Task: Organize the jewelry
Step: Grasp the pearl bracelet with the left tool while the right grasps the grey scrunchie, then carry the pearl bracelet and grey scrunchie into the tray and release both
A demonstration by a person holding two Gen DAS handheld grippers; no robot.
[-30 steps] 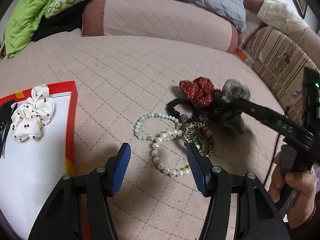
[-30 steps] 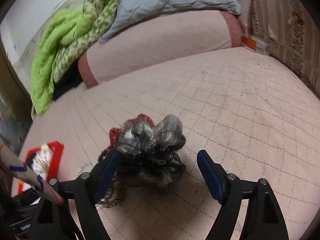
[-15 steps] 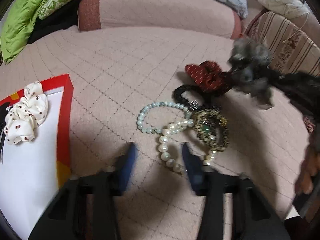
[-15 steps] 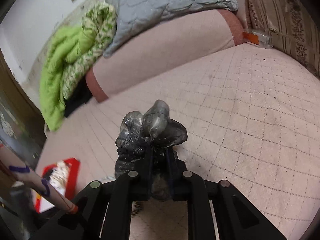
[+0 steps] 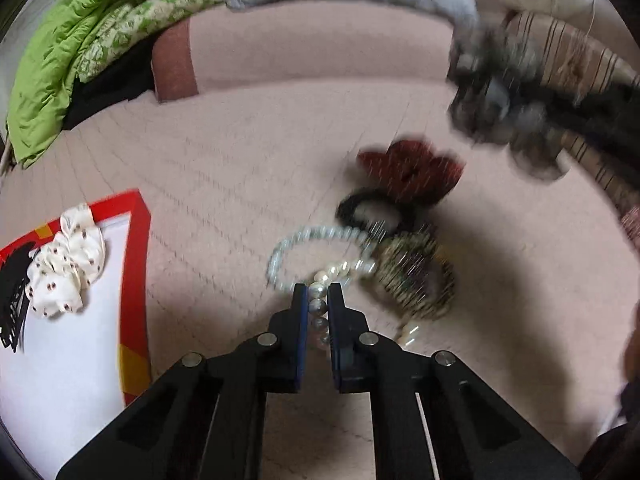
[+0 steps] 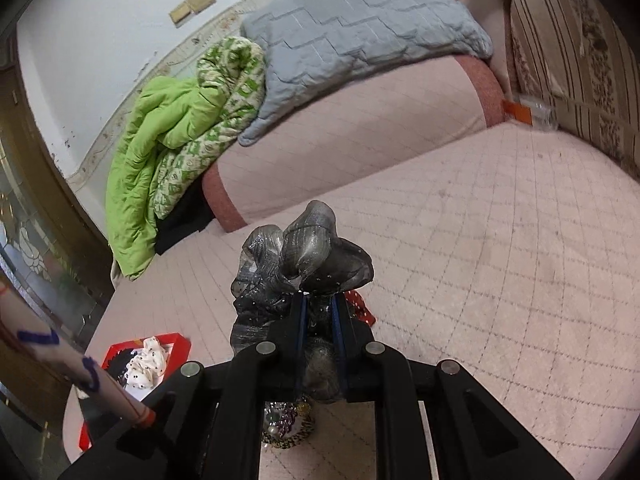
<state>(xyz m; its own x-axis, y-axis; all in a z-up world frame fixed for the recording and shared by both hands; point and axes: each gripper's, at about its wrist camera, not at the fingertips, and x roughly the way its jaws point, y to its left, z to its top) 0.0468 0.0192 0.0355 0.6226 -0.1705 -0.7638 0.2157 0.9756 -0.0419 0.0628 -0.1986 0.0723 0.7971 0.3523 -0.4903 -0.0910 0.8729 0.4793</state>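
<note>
Pearls [image 5: 319, 306] lie on the pink quilt [image 5: 224, 184], and my left gripper [image 5: 318, 300] is closed narrow on them; the strand runs straight away from me between the fingers. Beyond it lie a pale bead bracelet [image 5: 304, 240], a leopard scrunchie [image 5: 416, 280], a black hair tie [image 5: 360, 204] and a red scrunchie [image 5: 412, 172]. My right gripper [image 6: 319, 312] pinches a grey scrunchie [image 6: 304, 252] above the quilt, its ruffles pointing up. At left, a white scrunchie [image 5: 64, 260] rests on the red-edged tray [image 5: 138, 248].
</note>
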